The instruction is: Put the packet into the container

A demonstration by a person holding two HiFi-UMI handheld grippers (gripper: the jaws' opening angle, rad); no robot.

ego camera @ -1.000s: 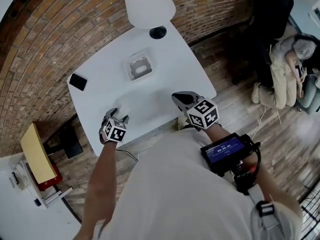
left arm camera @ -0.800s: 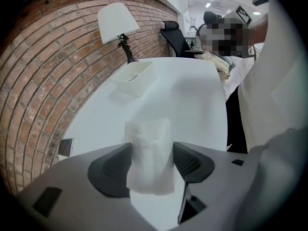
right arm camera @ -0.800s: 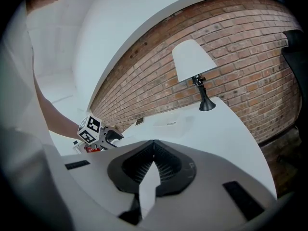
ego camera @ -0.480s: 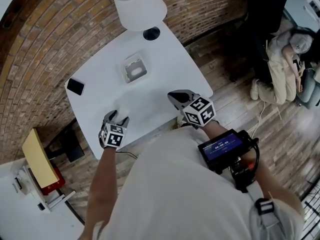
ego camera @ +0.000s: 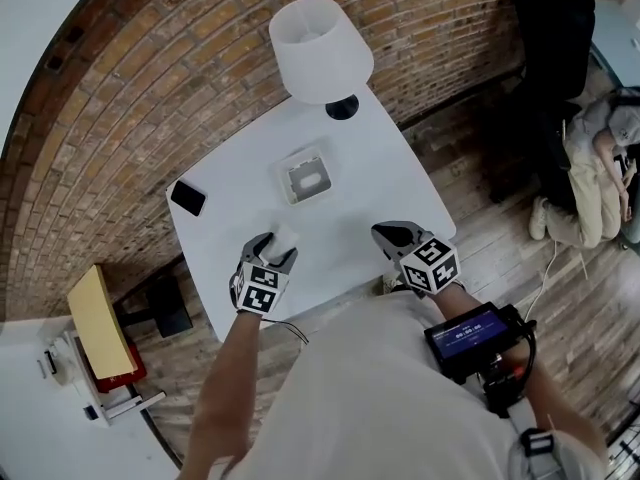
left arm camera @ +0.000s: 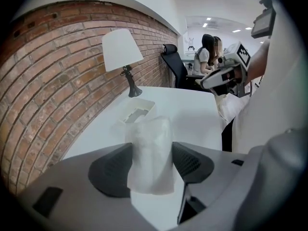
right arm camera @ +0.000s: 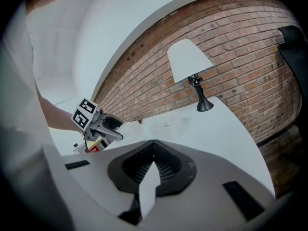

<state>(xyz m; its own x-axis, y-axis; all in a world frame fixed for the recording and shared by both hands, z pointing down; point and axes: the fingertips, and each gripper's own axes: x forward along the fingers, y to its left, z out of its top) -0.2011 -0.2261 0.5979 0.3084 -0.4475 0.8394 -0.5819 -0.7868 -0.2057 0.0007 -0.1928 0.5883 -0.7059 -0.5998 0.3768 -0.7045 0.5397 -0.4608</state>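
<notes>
Nearest the camera in the head view is the person's white shirt [ego camera: 370, 388], with a black device showing a blue screen [ego camera: 467, 332] strapped to the right forearm. Just beyond, both arms reach over the near edge of the white rectangular counter [ego camera: 380, 183].

The left gripper [ego camera: 272, 251] is clamped on a small translucent white plastic packet [left arm camera: 149, 155]. In the left gripper view both dark ribbed pads [left arm camera: 111, 170] press against the packet's sides, and its upper end sticks out past the jaw tips. The packet sits in the jaws over the near part of the counter, short of the container and apart from it.

The right gripper [ego camera: 388, 233] hangs over the counter's near right side, well apart from the left one. Its jaws are clenched, with the tips meeting in the right gripper view.

Farther along, near the middle of the counter, stands the shallow square white container [ego camera: 305, 176], open at the top. To its left, close to the counter's edge, lies a flat black rectangular object [ego camera: 187, 197]. At the far end a lamp with a white conical shade [ego camera: 320, 48] stands on a round black base [ego camera: 342, 108]. Behind it runs a red brick wall [ego camera: 150, 88].
</notes>
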